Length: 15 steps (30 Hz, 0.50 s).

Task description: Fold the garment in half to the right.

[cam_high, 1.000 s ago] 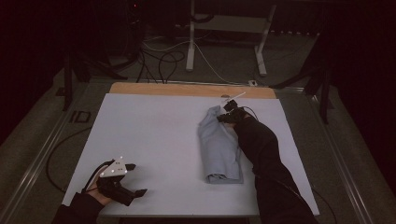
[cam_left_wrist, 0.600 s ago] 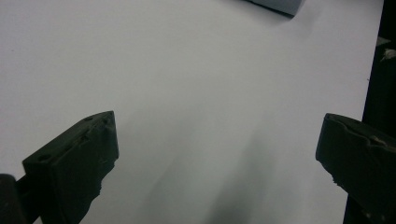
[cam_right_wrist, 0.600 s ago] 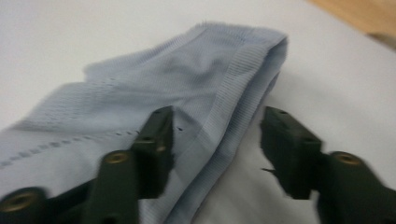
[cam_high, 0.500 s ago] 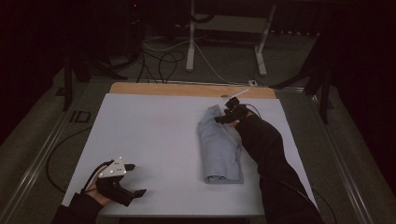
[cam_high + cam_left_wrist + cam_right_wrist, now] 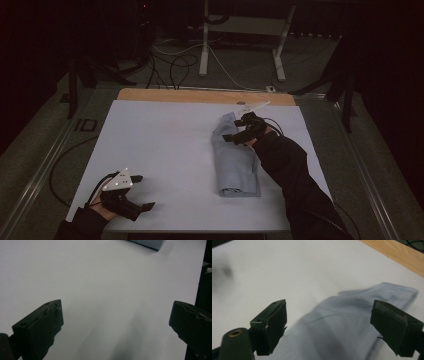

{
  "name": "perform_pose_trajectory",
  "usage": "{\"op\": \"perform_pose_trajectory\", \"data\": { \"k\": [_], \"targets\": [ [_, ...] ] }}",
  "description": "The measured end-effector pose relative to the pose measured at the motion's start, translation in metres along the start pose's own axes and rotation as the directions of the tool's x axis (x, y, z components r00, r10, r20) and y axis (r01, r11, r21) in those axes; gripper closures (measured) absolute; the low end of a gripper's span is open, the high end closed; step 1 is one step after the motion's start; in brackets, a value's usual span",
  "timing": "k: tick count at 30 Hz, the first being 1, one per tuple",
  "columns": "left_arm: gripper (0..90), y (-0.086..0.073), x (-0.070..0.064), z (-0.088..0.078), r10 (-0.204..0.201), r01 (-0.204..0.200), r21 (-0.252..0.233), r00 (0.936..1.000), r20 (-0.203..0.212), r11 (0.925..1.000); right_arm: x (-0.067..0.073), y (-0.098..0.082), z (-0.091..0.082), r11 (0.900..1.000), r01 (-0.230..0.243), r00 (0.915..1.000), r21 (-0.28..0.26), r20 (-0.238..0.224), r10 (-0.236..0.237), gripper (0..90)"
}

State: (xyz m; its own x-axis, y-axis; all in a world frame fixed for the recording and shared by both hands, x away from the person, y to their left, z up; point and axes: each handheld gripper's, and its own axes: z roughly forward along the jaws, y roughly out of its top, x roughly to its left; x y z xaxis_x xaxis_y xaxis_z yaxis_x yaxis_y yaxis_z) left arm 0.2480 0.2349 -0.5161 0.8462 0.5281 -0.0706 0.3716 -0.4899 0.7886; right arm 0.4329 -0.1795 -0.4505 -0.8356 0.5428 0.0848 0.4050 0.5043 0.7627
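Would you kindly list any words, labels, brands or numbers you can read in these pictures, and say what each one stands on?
None can be read.
Cloth: plain pale blue, no label or print showing.
Table: plain white sheet, no marks.
Left claw: its grey plate has small white dots, no letters.
Right claw: black, no writing visible.
Floor bracket: a dark shape resembling "ID", too dim to tell whether it is text.
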Motion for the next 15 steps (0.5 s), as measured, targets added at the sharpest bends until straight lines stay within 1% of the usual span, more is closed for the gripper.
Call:
{"op": "perform_pose_trajectory", "data": {
  "k": [2, 3, 4, 5, 7, 9, 10, 13, 14, 15],
  "targets": [
    [0.3, 0.0, 0.0, 0.0, 0.001, -0.001, 0.0, 1.0, -0.002, 1.0, 0.012, -0.001, -0.005, 1.0, 0.024, 0.9996, -0.013, -0.013, -0.024, 16.0],
    [0.3, 0.0, 0.0, 0.0, 0.002, -0.002, 0.001, 1.0, -0.003, 1.0, 0.017, -0.001, -0.008, 0.999, 0.038, 0.9991, -0.014, -0.019, -0.038, 21.7],
    [0.3, 0.0, 0.0, 0.0, 0.003, -0.003, 0.0, 1.0, -0.002, 1.0, 0.023, -0.002, -0.01, 0.998, 0.053, 0.9984, -0.018, -0.018, -0.054, 29.1],
    [0.3, 0.0, 0.0, 0.0, 0.002, -0.002, 0.001, 1.0, 0.0, 1.0, 0.029, -0.003, -0.013, 0.997, 0.07, 0.9972, -0.024, -0.027, -0.07, 33.5],
    [0.3, 0.0, 0.0, 0.0, 0.002, -0.002, 0.005, 1.0, -0.002, 1.0, 0.039, -0.006, -0.018, 0.995, 0.097, 0.994, -0.029, -0.047, -0.098, 49.3],
    [0.4, 0.0, 0.0, 0.0, 0.005, -0.005, 0.006, 1.0, 0.001, 1.0, 0.05, -0.012, -0.022, 0.988, 0.148, 0.9879, -0.035, -0.043, -0.149, 61.9],
    [0.3, 0.0, 0.0, 0.0, 0.007, -0.007, 0.007, 1.0, 0.002, 1.0, 0.053, -0.015, -0.024, 0.986, 0.167, 0.9842, -0.026, -0.055, -0.168, 68.9],
    [0.4, 0.0, 0.0, 0.0, 0.006, -0.006, 0.003, 1.0, 0.001, 1.0, 0.062, -0.025, -0.025, 0.981, 0.192, 0.9791, -0.014, -0.065, -0.193, 90.0],
    [0.4, 0.0, -0.001, 0.0, 0.007, -0.008, 0.003, 1.0, 0.001, 1.0, 0.064, -0.029, -0.025, 0.982, 0.188, 0.9798, -0.011, -0.067, -0.188, 90.0],
    [0.4, 0.0, -0.001, 0.0, 0.008, -0.008, 0.002, 1.0, 0.003, 1.0, 0.066, -0.032, -0.025, 0.981, 0.192, 0.9783, -0.004, -0.078, -0.192, 90.0]
  ]
}}
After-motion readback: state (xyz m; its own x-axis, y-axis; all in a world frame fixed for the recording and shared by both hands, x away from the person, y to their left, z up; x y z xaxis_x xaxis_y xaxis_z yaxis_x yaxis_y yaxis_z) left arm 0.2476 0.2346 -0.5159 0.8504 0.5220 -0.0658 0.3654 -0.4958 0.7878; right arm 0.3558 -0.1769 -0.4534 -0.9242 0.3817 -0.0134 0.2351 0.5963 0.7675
